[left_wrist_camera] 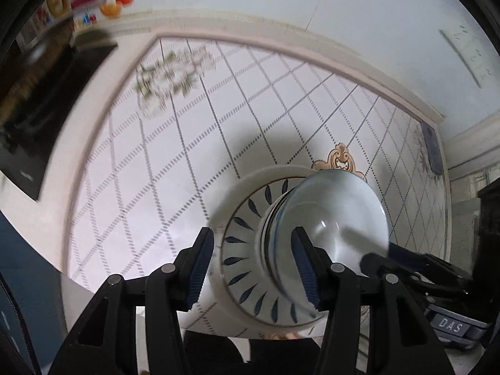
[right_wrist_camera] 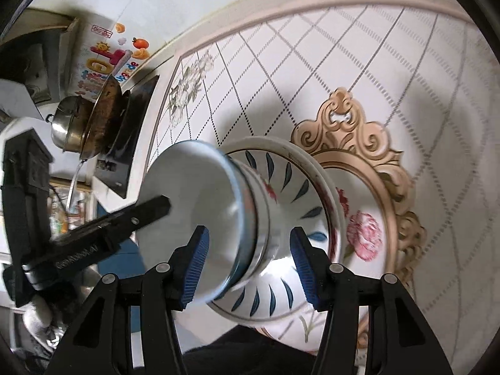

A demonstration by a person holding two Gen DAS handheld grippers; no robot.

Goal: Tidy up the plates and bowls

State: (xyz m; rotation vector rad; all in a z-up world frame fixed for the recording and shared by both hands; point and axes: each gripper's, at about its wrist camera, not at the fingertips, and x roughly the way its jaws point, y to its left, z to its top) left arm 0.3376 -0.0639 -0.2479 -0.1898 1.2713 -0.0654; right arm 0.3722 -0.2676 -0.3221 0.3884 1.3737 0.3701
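A stack of crockery sits on the tiled worktop [left_wrist_camera: 156, 187]: a glass bowl [left_wrist_camera: 337, 215] lies upside down on a small bowl with a silver band [right_wrist_camera: 265, 218], which sits in a white bowl painted with blue leaves [left_wrist_camera: 243, 262]. In the right wrist view, a plate with pink flowers [right_wrist_camera: 362, 231] lies under it all.

The left tongs [left_wrist_camera: 253, 268] stand about half open, one pad beside the leaf bowl's rim and the other in front of the glass bowl, and they appear to press on nothing. The right tongs [right_wrist_camera: 250, 268] are also partly open around the stack, pads clear of the bowls on both sides, with nothing held.

The stack looks heavy for its footprint, stiff and breakable. Glazed ceramic and glass are slick, so pads will likely slide on the curved walls. The glass bowl, resting loose on top, would probably slip off first if the stack tilts. The safest hold seems to be a pinch across a rim, one piece at a time, starting with the glass bowl's edge.
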